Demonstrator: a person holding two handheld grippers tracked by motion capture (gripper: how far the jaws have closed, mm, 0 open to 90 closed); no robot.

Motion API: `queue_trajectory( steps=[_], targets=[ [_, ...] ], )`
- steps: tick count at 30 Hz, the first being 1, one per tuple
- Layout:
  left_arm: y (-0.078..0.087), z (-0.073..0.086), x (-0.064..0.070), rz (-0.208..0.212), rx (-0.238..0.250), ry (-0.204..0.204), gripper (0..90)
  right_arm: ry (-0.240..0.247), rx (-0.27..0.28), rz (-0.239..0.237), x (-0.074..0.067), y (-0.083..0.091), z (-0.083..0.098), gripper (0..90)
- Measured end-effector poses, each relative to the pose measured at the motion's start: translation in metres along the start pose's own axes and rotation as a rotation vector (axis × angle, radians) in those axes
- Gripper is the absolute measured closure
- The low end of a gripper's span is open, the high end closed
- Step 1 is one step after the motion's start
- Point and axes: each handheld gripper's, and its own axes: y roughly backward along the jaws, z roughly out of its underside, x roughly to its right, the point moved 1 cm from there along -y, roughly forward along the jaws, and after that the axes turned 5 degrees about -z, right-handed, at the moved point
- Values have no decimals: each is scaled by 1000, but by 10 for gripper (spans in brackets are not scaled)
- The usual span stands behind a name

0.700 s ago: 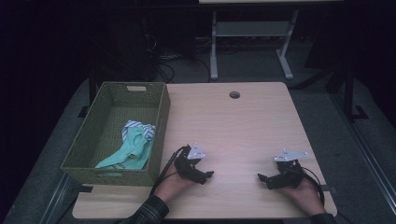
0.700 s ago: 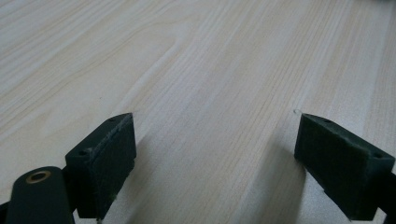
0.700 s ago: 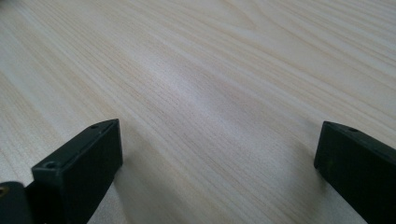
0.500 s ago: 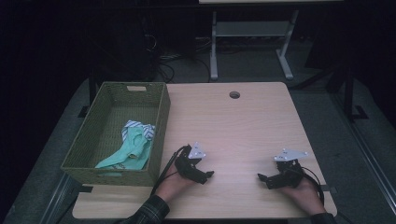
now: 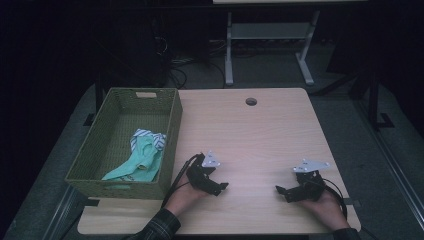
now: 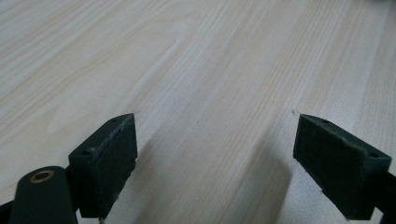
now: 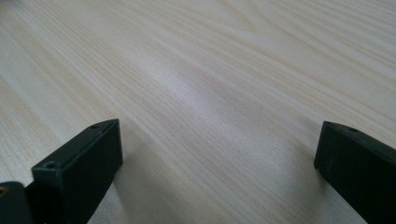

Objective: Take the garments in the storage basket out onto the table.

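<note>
Tools [image 5: 220,187] [image 5: 281,190] gape; no writing.

- The wooden table [image 5: 250,135] lies bare ahead of both grippers, open for passing up to its far edge.
- A small round hole [image 5: 251,101] sits near that far edge.
- The green basket [image 5: 172,120] walls off the table's left side, just beside the left gripper [image 5: 220,187].
- Bare wood separates the left gripper from the right gripper [image 5: 280,191].
</note>
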Motion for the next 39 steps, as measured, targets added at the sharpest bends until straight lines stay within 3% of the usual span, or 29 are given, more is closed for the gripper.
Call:
queue_trajectory(
  steps=[27, 39],
  targets=[
    [26, -5, -13, 0, 7, 17, 135, 0, 0, 0, 0, 0, 0, 6],
    [31, -11, -9, 12, -16, -10, 136, -6, 2, -1, 0, 0, 0, 6]
  ],
)
